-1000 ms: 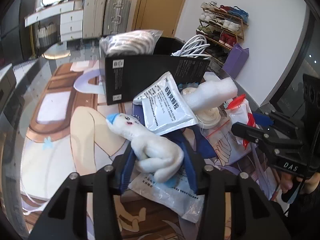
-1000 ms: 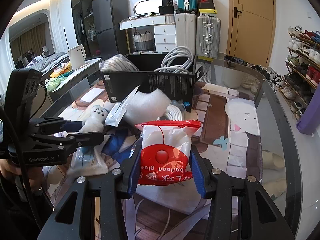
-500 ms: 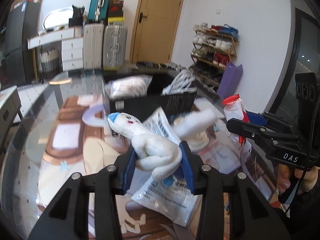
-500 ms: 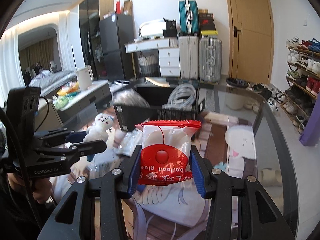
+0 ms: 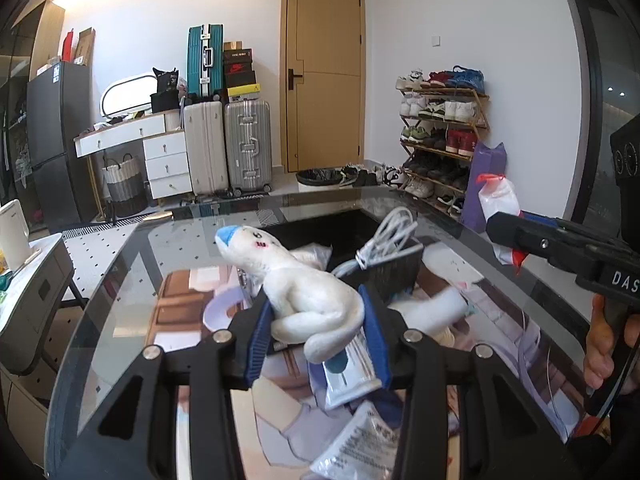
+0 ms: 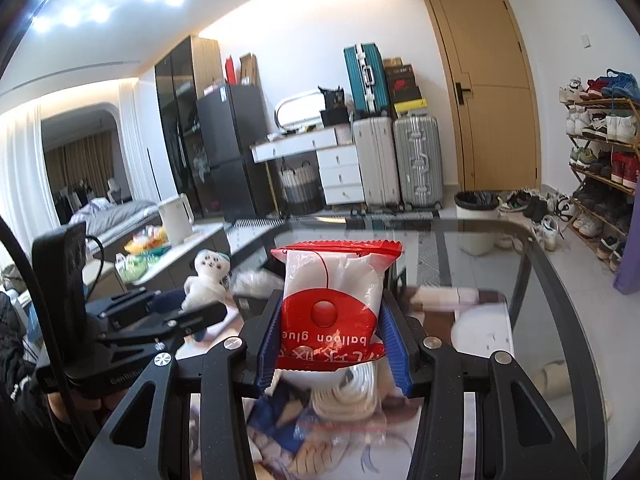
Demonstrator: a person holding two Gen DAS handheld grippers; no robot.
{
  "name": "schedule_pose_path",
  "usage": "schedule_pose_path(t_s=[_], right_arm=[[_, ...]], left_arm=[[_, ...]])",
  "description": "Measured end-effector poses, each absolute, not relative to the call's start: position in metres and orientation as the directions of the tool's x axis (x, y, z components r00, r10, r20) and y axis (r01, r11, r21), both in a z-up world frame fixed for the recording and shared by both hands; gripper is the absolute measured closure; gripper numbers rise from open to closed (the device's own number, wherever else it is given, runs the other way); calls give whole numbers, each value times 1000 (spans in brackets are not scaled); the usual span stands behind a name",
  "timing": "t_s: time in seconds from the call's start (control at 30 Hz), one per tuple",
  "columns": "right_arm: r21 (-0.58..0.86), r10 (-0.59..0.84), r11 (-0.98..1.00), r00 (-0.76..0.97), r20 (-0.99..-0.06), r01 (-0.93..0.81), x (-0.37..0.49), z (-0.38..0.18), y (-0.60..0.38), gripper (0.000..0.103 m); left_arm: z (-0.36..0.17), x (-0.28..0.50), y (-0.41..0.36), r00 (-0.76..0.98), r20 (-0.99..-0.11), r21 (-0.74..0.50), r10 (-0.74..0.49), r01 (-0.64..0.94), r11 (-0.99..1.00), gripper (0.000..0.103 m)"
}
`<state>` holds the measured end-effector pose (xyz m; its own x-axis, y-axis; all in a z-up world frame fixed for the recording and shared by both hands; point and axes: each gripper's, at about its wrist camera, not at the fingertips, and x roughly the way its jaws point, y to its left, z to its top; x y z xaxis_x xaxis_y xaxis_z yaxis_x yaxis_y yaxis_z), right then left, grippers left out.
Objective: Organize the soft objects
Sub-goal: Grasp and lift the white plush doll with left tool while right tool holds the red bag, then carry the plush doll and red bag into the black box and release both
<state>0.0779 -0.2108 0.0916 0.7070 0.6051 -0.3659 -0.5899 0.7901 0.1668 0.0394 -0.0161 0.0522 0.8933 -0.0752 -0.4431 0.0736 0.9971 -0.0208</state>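
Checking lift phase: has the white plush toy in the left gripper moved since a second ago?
Yes. The white plush toy, clamped in the left gripper, has gone up: earlier it lay below the black box among the packets, now its head sits above the box rim.

Two claw-mounted fisheyes, close, facing door (image 5: 324,76), sharing table (image 6: 560,280)

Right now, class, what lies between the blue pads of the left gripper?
In the left wrist view, the left gripper is shut on a white plush toy with a blue-capped head; its body fills the gap between the pads.

Balloon-glue packet (image 6: 334,300) between claw (image 6: 332,344) pads
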Motion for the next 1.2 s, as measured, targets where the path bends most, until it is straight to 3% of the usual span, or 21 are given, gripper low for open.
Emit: schedule_pose_path(t_s=[0.33,1.2], right_arm=[[209,651,759,720,-240,-616,103,115,-204,57],[179,626,772,680,-381,-610,184,117,-171,57]], left_arm=[[60,67,-5,900,-429,-51,-76,60,997,62],[67,122,0,891,-449,-35,-67,57,998,61]])
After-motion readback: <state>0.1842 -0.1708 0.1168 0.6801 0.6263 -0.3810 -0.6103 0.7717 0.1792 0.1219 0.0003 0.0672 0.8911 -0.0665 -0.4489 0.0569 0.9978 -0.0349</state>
